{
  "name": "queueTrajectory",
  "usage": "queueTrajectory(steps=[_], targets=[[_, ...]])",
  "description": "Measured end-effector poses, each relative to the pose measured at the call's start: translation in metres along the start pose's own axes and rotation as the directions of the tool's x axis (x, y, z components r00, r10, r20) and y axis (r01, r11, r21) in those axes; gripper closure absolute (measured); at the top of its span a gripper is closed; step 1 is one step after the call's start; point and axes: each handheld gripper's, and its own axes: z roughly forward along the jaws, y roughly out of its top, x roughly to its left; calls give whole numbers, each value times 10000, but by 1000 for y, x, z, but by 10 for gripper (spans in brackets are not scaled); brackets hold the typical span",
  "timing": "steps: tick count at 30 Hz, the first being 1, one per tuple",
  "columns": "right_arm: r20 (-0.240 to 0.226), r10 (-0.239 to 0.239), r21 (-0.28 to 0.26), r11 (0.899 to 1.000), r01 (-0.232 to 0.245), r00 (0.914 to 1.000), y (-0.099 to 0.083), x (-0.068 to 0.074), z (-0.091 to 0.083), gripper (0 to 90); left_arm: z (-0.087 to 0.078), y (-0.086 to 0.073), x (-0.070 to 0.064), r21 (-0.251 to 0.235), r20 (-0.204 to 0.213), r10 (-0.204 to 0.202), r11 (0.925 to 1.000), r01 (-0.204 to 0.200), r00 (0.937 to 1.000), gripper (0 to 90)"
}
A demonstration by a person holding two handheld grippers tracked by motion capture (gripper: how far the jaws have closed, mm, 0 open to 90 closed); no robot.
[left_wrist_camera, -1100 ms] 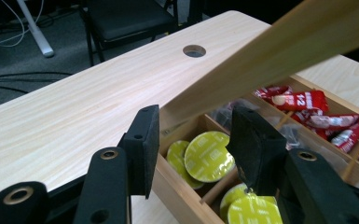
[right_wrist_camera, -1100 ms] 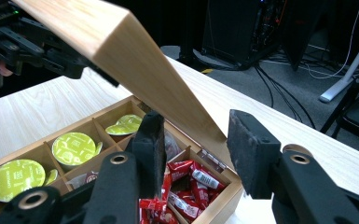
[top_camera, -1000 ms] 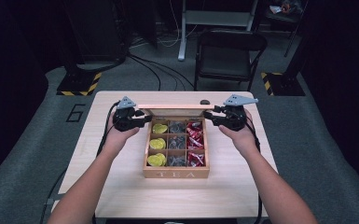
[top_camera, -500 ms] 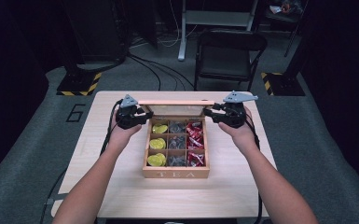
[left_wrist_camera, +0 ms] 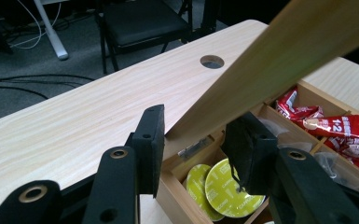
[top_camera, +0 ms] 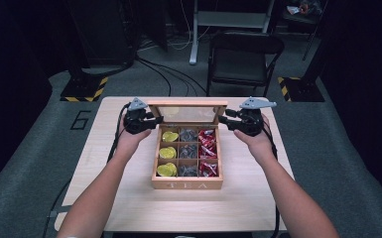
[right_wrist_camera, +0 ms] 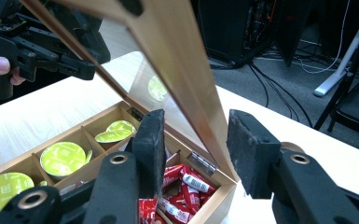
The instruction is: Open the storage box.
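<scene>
Sitting mid-tabletop point(top_camera: 129, 198), the wooden tea box point(top_camera: 187, 184) has nine square compartments with round yellow-green capsules point(top_camera: 168, 150), crinkly grey packets and shiny red sachets point(top_camera: 208, 148). Its glass-paned lid point(top_camera: 187, 113) stands tilted up. Left claw point(left_wrist_camera: 193, 149) and right claw point(right_wrist_camera: 193, 149) are both spread, each straddling a lid side edge without pinching it.

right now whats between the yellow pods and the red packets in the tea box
In the high view, a middle column of grey packets sits between the yellow pods and red packets in the tea box.
</scene>
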Motion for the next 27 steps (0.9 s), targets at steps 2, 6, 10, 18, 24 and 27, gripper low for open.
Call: queueTrajectory(steps=[2,6,10,18,24,27], targets=[[35,-21,14,10000,21,10000,-1,1,-1,559,1,0,1,-1,9,-17,10000,17,10000,584],[26,-8,66,10000,7,10000,-3,2,-2,554,2,3,2,152,-22,-109,9998,110,9999,588],[-3,12,160,9999,-12,10000,-6,3,-1,546,4,6,3,240,-86,-87,9997,89,9999,594],[265,1,388,9992,-11,9996,-11,-3,14,512,7,8,6,156,-120,-254,9996,256,9996,602],[609,33,648,9979,-72,9981,-18,-13,29,506,7,8,8,119,-17,-307,9995,307,9995,603],[720,173,781,9967,-229,9973,-21,-17,35,500,8,8,9,96,-13,-324,9994,324,9995,603]])
